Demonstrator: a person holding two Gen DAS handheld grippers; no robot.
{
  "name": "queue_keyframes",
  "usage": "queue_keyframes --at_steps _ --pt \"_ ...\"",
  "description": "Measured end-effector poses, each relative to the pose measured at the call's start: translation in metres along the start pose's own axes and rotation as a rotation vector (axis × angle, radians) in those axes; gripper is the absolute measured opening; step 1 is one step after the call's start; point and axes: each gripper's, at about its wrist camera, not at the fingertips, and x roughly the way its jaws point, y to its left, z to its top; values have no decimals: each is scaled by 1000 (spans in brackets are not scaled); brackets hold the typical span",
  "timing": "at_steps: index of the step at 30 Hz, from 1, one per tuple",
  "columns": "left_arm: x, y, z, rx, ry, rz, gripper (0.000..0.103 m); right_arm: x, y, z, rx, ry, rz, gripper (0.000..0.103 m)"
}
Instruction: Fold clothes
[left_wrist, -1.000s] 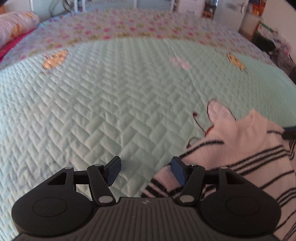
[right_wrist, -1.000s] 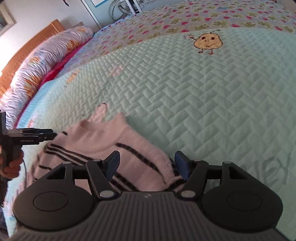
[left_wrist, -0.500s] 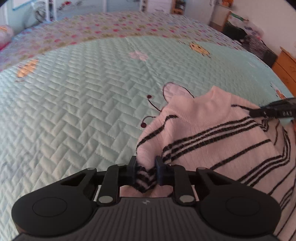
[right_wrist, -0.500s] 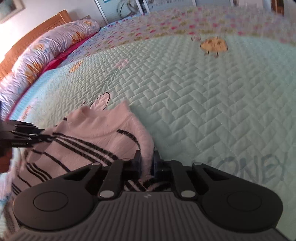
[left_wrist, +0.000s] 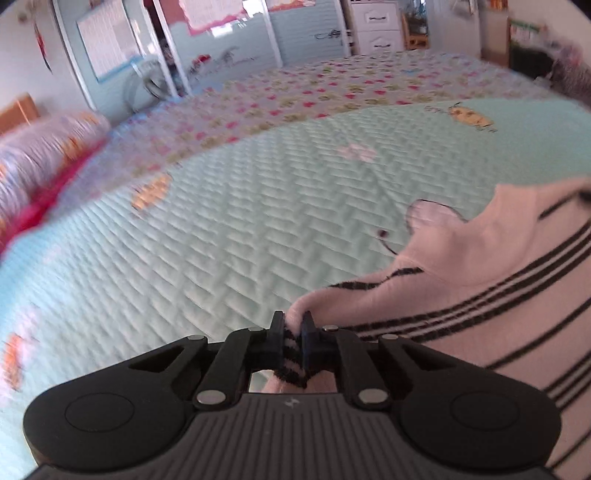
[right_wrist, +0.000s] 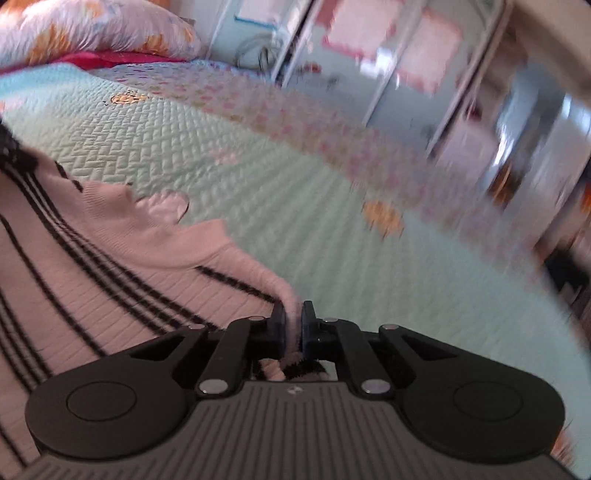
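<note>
Both grippers – L (left_wrist: 293, 334) & R (right_wrist: 293, 325) – are pinching the sweater (left_wrist: 480, 295) edge tight between narrow jaws, its body sagging between them over the bed (left_wrist: 258, 229) – I'd be keeping tension even, corners level.

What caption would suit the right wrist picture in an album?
Right claw shut on a pink black-striped sweater above a mint quilted bedspread.

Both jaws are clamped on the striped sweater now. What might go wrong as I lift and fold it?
The left gripper and right gripper each pinch only a thin edge of the sweater, so the knit may slip out. Its loose body may drag and bunch on the quilt. Both views are blurred, so alignment is hard to judge.
</note>
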Motion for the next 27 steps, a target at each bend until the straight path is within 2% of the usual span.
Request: queue_keyframes --at_steps 4,6,7,8,9,11,12,14,17,18,20,21,22,24,25,26,27 --pt "-1 8 19 -9 -56 72 7 12 15 20 -110 -50 -120 7" --pt "16 8 19 -18 -29 101 8 35 15 20 -90 11 -132 7" --pt "32 7 16 -8 13 84 11 48 13 16 -55 46 -115 8" --pt "53 5 11 4 80 81 15 59 6 11 13 76 -73 9" --pt "67 8 5 -18 114 102 18 69 -3 5 93 99 -24 8" --pt "65 24 4 -131 91 73 25 84 -24 -3 261 137 59 20" --pt "60 38 5 -212 90 12 25 83 -39 -6 368 154 94 27" --pt "45 65 7 -371 77 -123 25 76 -68 -11 549 162 192 27" --pt "18 97 8 -522 17 -182 28 49 -95 -9 713 78 276 28" --pt "10 106 7 -578 0 -214 29 43 -98 -6 758 63 342 28" --pt "10 94 13 -564 14 -356 30 42 -94 -1 825 79 512 26" --pt "10 86 16 -551 23 -431 34 48 -92 -1 842 96 559 25" --pt "16 68 17 -493 57 -493 44 61 -89 -2 842 122 565 25" --pt "30 28 16 -358 132 -608 56 86 -84 -4 842 175 577 25" --pt "41 5 14 -291 165 -555 55 99 -81 -6 841 201 583 25" --pt "51 -7 14 -240 137 -483 52 112 -78 -7 841 228 589 22" --pt "60 -18 14 -192 99 -412 53 125 -75 -8 840 254 595 0"
